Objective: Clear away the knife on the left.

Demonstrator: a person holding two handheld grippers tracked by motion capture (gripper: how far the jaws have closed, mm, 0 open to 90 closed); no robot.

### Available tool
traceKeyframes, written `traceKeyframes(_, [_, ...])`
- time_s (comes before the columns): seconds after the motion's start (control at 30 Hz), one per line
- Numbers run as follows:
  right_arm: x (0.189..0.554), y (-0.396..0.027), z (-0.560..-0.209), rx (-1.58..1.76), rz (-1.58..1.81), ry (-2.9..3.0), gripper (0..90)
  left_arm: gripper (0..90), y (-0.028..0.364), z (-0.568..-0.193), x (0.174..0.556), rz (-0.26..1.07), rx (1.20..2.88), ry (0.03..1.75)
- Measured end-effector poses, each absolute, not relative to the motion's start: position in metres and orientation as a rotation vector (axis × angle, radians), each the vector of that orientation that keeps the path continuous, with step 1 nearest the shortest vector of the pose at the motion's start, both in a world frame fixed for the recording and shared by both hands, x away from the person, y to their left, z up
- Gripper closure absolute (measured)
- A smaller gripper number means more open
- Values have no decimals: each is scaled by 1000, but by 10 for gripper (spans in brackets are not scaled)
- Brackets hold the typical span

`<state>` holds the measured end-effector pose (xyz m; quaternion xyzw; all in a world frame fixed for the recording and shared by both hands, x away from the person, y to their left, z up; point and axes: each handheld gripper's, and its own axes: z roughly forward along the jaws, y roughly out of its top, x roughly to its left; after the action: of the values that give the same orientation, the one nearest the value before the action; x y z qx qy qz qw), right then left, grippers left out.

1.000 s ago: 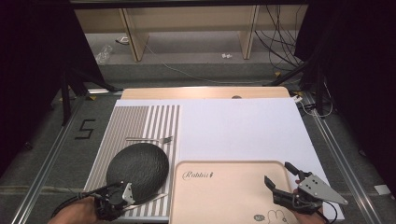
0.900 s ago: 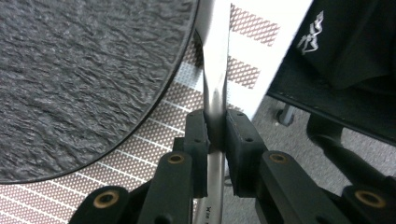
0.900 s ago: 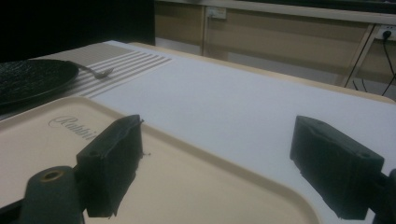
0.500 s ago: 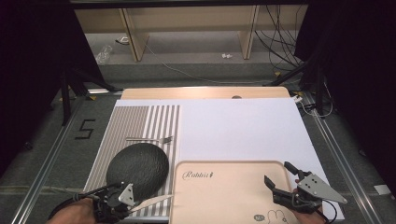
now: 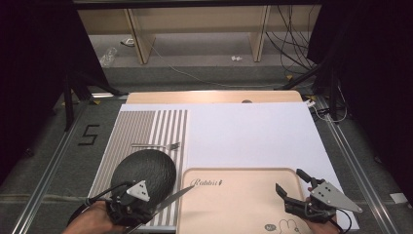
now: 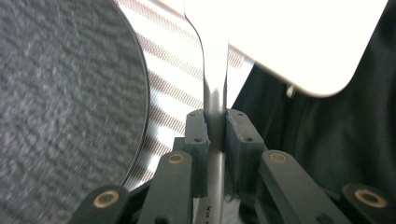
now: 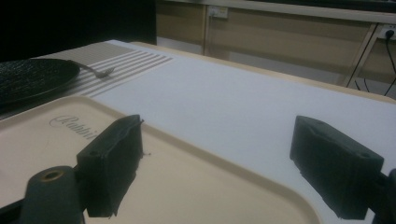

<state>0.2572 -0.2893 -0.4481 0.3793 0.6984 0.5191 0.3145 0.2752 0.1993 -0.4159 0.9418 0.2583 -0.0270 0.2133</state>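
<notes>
I am taking the beige tray (image 5: 234, 200) as my landmark and reading outward from the near edge of the table.

Nearest to me, just off the tray's near left corner, my left gripper (image 5: 141, 207) is clamping the handle of a table knife (image 5: 170, 197). In the left gripper view the jaws are closing flat on the metal handle (image 6: 214, 116), with no gap showing on either side. The blade is running up and to the right from the jaws, and its tip is reaching the tray's left rim beside the printed word; I cannot tell whether the tip is touching the rim or hanging just over it.

At the tray's near right corner, my right gripper (image 5: 294, 187) is standing wide open and holding nothing. In the right gripper view one pad (image 7: 112, 158) is showing over the tray's floor and the other (image 7: 334, 165) over the white sheet (image 5: 253, 136) just outside the rim.

Left of the tray, just beside its far left corner, a dark round plate (image 5: 143, 168) is lying on a striped placemat (image 5: 146, 131). The tray's left edge is overlapping the mat.

Farther out on the mat, beyond the plate and apart from it, a fork (image 5: 156, 145) is lying crosswise.

Beyond the tray's far rim the white sheet is covering the table (image 5: 209, 96) as far as its bare wooden far strip.
</notes>
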Motion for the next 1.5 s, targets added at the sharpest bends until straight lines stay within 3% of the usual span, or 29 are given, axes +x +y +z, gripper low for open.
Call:
traceKeyframes(0.23, [258, -288, -448, 995, 1371, 1850, 180, 793, 178, -415, 280, -189, 2526, 667])
traceKeyframes(0.73, [257, -289, -447, 991, 1374, 1837, 181, 793, 132, -415, 288, -207, 2468, 572])
traceKeyframes(0.93, [257, -290, -447, 992, 1372, 1838, 181, 793, 114, -413, 286, -170, 2501, 518])
traceKeyframes(1.5, [258, -296, -446, 1012, 1365, 1815, 181, 793, 64, -422, 277, -240, 2639, 401])
